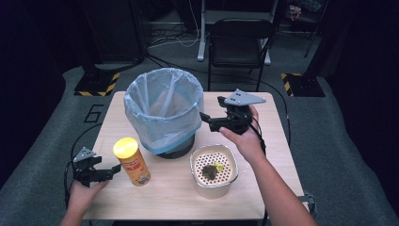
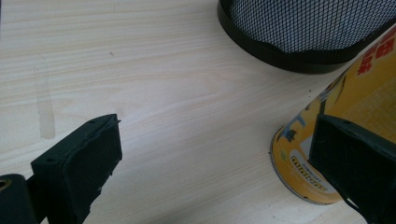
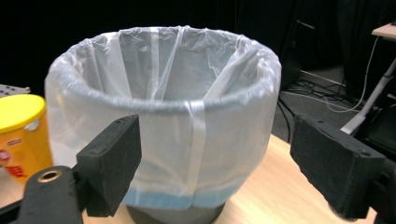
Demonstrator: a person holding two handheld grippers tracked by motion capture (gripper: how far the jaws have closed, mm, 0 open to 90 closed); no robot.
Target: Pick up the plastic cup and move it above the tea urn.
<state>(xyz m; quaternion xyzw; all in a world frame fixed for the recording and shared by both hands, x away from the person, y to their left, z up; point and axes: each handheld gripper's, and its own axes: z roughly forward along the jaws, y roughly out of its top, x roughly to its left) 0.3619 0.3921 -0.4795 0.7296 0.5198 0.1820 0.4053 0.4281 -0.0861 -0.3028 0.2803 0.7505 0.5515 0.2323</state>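
A yellow canister with a yellow lid stands upright at the table's front left. My left gripper is just to its left, open, with bare tabletop between its fingers. In the left gripper view the canister rises behind the right-hand jaw, not between the two. A mesh bin lined with a pale plastic bag stands mid-table. My right gripper hovers to the right of it, open, pointing at the bag's side. Nothing sits between its fingers.
A white container with a perforated insert holds a dark clump and a yellow bit, near the front right. The bin's black mesh base sits close behind the canister. A black chair stands beyond the table.
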